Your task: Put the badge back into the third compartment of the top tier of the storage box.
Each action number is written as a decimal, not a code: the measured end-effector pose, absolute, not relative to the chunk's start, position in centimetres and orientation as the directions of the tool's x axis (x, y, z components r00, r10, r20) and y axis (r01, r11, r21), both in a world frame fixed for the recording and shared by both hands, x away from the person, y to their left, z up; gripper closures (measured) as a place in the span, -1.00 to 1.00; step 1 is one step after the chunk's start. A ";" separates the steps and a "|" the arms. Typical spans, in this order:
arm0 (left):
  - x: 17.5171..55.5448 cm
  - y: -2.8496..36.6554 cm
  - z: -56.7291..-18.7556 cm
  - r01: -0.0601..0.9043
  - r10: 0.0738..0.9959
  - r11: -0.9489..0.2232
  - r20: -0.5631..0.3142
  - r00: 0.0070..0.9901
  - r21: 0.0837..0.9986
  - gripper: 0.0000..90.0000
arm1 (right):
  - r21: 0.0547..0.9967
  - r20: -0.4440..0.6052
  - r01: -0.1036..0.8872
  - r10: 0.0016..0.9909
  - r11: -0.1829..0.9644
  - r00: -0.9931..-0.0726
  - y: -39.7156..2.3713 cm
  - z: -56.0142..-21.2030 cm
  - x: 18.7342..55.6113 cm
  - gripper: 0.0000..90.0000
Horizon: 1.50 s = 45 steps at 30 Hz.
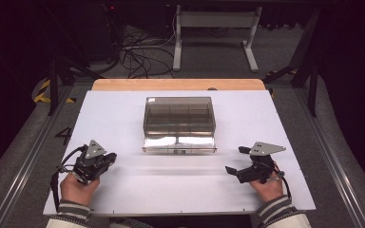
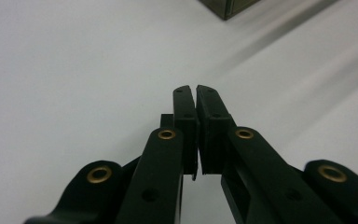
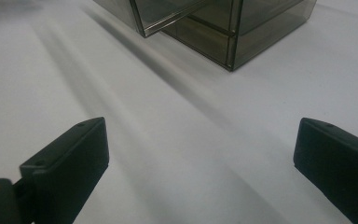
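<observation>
Hands in striped sleeves hold two black grippers low over a smooth white table [image 1: 123, 190]. Left gripper [image 1: 108, 158] has its jaws pressed together, empty. Right gripper [image 1: 235, 161] gapes wide, empty. Farther back, centred, sits a smoky clear plastic box [image 1: 179, 116], long side running left to right, its shiny drawer pulled toward the person.

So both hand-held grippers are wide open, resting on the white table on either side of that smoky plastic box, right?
Not quite: the left hand-held gripper is shut, jaws pressed together in the left gripper view. The right hand-held gripper is wide open, and both sit on the white table either side of the smoky box.
</observation>
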State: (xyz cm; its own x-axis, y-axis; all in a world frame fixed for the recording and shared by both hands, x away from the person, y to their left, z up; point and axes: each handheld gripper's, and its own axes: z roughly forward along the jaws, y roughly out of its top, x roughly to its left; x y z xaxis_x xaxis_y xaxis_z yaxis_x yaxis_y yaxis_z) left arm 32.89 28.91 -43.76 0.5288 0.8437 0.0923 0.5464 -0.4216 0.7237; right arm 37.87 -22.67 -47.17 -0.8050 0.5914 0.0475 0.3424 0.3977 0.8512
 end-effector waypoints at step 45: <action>33.1 25.0 -36.2 0.385 0.776 -0.370 0.053 0.629 0.846 0.95 | 0.852 0.054 0.344 0.588 0.394 -0.807 -22.7 -47.2 37.9 -0.91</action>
